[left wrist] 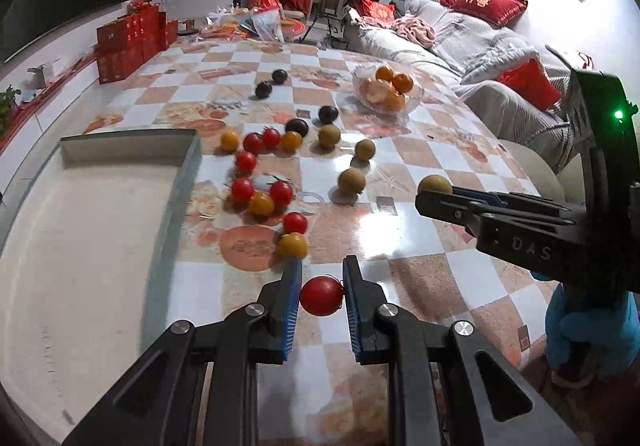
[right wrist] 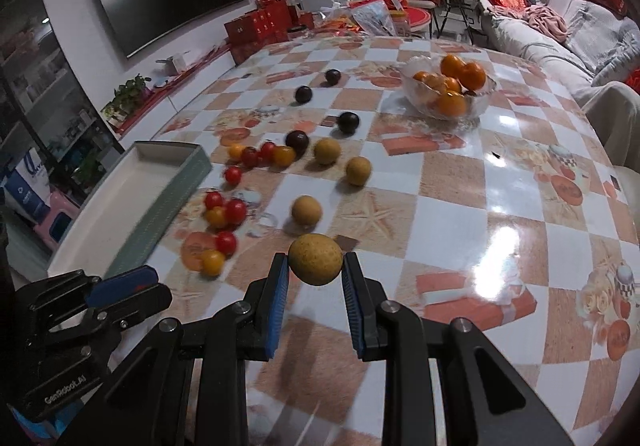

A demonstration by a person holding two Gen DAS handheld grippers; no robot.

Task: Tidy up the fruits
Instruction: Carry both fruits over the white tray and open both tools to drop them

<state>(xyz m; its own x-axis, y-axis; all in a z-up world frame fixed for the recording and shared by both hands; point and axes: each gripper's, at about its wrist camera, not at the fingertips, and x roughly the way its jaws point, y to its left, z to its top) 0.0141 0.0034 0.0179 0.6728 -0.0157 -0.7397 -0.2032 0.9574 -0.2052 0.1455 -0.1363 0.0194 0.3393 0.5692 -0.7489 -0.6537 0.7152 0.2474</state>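
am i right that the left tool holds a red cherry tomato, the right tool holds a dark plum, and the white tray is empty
Not quite. The right tool holds a tan, round longan-like fruit, not a dark plum, as the right wrist view shows. The left tool does hold a red cherry tomato, and the white tray is empty.

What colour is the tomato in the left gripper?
Red tomato, clearest in the left wrist view.

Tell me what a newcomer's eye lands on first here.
Each gripper holds a fruit above the checked table: the left gripper pinches a red cherry tomato, the right gripper a tan longan. Beyond them lie scattered small fruits, with a white tray at left and a glass bowl of oranges at the far right.
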